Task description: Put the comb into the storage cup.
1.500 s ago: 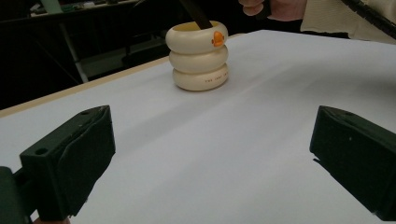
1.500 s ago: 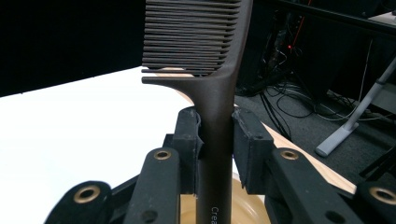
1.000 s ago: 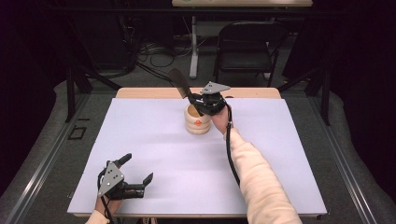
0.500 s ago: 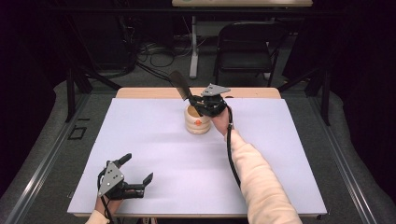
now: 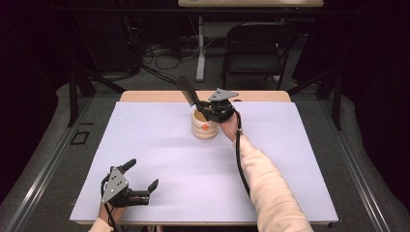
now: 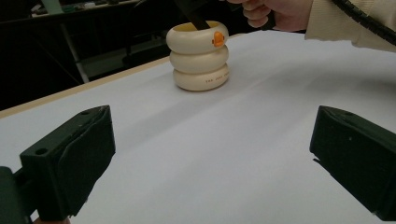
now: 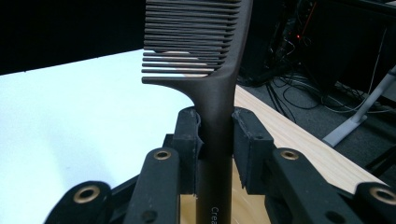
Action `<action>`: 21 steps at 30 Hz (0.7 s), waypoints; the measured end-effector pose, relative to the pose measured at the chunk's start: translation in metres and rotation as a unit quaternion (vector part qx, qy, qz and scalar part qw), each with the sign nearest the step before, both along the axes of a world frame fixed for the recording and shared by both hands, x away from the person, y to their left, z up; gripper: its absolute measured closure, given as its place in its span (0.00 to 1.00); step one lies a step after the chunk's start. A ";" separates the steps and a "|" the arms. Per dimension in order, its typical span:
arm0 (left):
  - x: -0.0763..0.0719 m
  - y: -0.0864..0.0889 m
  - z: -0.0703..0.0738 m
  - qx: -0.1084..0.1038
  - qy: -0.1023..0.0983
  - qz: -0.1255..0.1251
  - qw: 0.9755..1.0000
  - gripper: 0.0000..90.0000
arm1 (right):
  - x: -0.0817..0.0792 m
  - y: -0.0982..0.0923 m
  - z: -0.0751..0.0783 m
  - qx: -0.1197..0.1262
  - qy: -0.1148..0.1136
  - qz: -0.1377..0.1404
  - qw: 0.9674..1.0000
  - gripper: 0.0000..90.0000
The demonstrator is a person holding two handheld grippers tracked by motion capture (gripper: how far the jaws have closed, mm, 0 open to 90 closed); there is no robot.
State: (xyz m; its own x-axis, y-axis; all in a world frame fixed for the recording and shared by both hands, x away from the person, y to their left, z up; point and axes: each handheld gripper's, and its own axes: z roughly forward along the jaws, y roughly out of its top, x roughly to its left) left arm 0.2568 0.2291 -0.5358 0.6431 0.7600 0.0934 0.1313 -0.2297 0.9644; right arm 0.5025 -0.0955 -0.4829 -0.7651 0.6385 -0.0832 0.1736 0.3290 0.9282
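A cream ribbed holder point(image 5: 204, 125) point(image 6: 199, 56) with an orange mark stands on the white table cover toward the back middle. A dark brown comb point(image 5: 186, 90) point(image 7: 205, 60) leans out of it, teeth end up and to the left. My right gripper point(image 5: 205, 109) point(image 7: 215, 140) hovers over the holder's rim, shut on the comb's handle. My left gripper point(image 5: 142, 175) point(image 6: 210, 163) rests at the front left of the table, jaws wide open with nothing between them, pointing toward the holder.
The white cover point(image 5: 159, 154) spans most of the wooden table point(image 5: 150, 96). Behind the table stand a black chair point(image 5: 254, 48) and a stand with loose cables on the floor point(image 5: 164, 55).
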 end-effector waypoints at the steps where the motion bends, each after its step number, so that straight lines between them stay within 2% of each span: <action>1: 0.000 0.000 0.000 0.000 0.000 0.000 1.000 0.00 | 0.000 0.000 0.000 0.000 0.000 0.000 1.000 0.81; 9: 0.000 0.000 0.000 0.000 -0.001 0.001 1.000 0.00 | -0.001 -0.001 0.000 -0.002 0.000 0.002 1.000 0.81; 21: 0.000 0.000 0.000 0.000 0.000 0.001 1.000 0.00 | 0.000 -0.003 -0.005 -0.019 0.008 -0.001 1.000 0.81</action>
